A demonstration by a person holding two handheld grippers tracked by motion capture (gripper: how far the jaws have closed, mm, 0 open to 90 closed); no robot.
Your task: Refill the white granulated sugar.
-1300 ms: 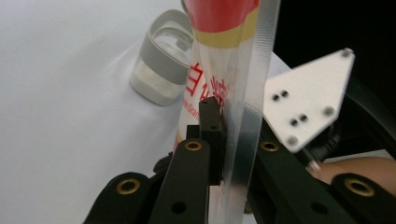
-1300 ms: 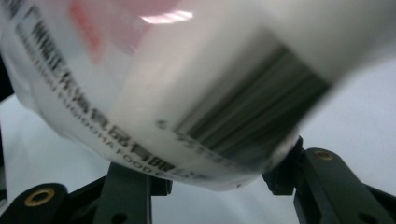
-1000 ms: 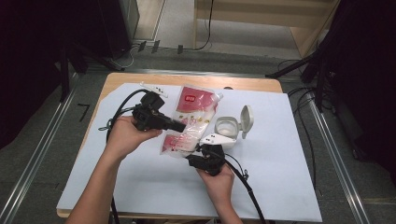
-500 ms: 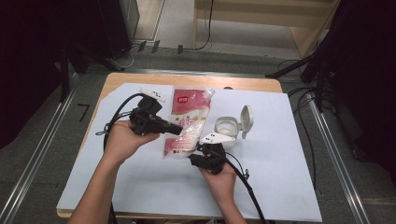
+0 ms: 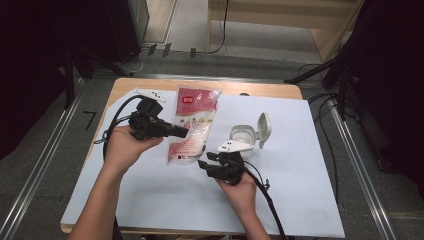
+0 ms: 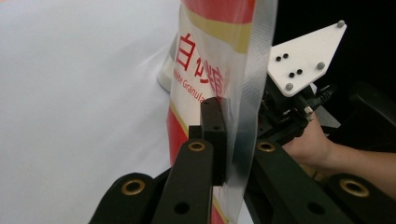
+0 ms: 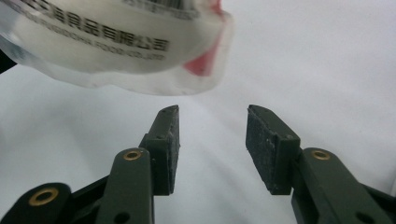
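At the left of the high view, the left gripper (image 5: 182, 132) is clamped on the side seam of a sugar pouch (image 5: 192, 124); in the left gripper view the jaws are pressed together on the clear sealed edge of the pouch (image 6: 247, 84). The pouch is held raised and tilted over the white sheet (image 5: 310, 175) covering the table, near its middle. This pinch should be kept on the seam, not on the filled body, so that the contents are not squeezed.

Lower and to the right, the right gripper (image 5: 204, 164) is held with its jaws spread and nothing between them, just below the pouch's bottom corner (image 7: 205, 65). That corner should be brought squarely between the pads (image 7: 170, 140) before closing.

Farther right, an open flip-lid white container (image 5: 247, 137) stands on the sheet, apart from both grippers.
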